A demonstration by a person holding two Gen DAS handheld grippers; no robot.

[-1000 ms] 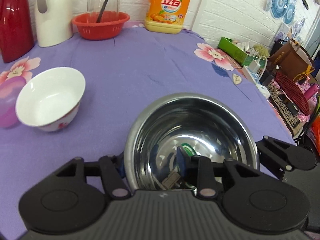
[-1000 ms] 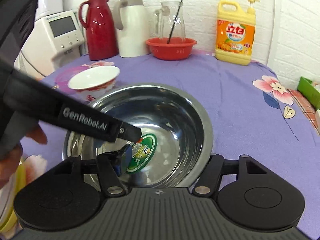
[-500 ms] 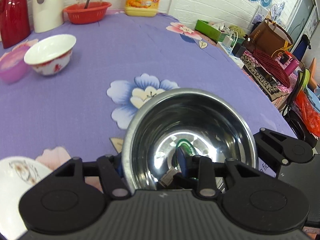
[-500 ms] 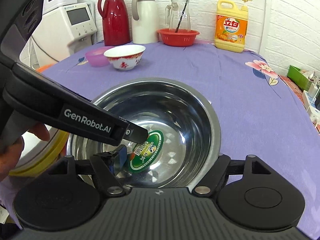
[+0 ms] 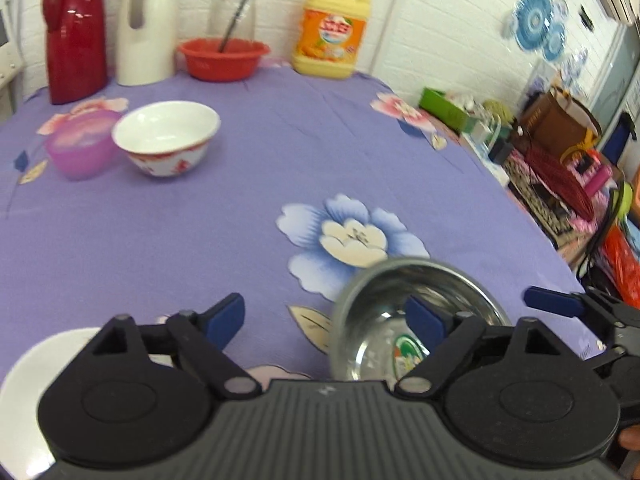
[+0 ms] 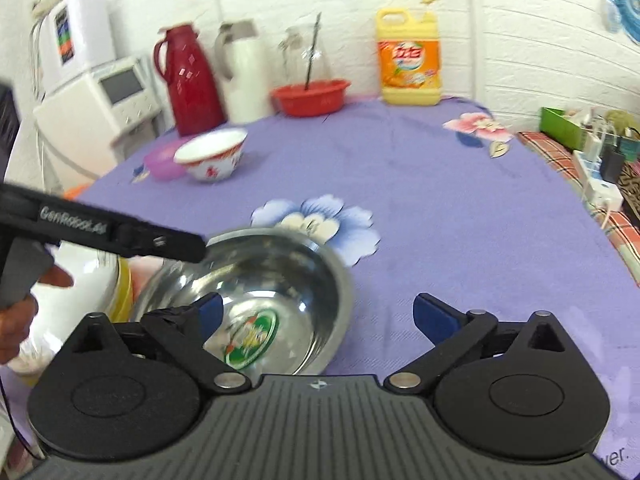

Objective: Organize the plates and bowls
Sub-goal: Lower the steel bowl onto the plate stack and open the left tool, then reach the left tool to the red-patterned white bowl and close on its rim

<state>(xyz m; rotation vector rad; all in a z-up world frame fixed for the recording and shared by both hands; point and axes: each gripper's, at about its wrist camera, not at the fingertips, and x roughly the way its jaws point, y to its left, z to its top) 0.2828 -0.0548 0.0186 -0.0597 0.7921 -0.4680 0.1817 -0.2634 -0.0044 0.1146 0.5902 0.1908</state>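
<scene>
A steel bowl [image 5: 416, 312] with a green sticker inside rests on the purple tablecloth near the front edge; it also shows in the right wrist view [image 6: 276, 292]. My left gripper [image 5: 326, 318] is open, its right finger over the bowl's rim. My right gripper [image 6: 318, 316] is open, its left finger over the bowl. A white bowl with red pattern [image 5: 166, 136] stands far left beside a pink plastic bowl [image 5: 80, 144]. A white plate [image 5: 36, 376] lies at the lower left, on a yellow plate [image 6: 124, 292] in the right wrist view.
A red thermos [image 5: 74, 32], a white thermos [image 5: 146, 28], a red basin [image 5: 222, 58] with a glass jug and a yellow detergent bottle [image 5: 330, 36] line the back wall. The table's right edge drops to clutter and bags [image 5: 560, 148].
Both grippers have opened and let go of the steel bowl, which now sits on the cloth. The left gripper has shifted left, the right gripper right.
</scene>
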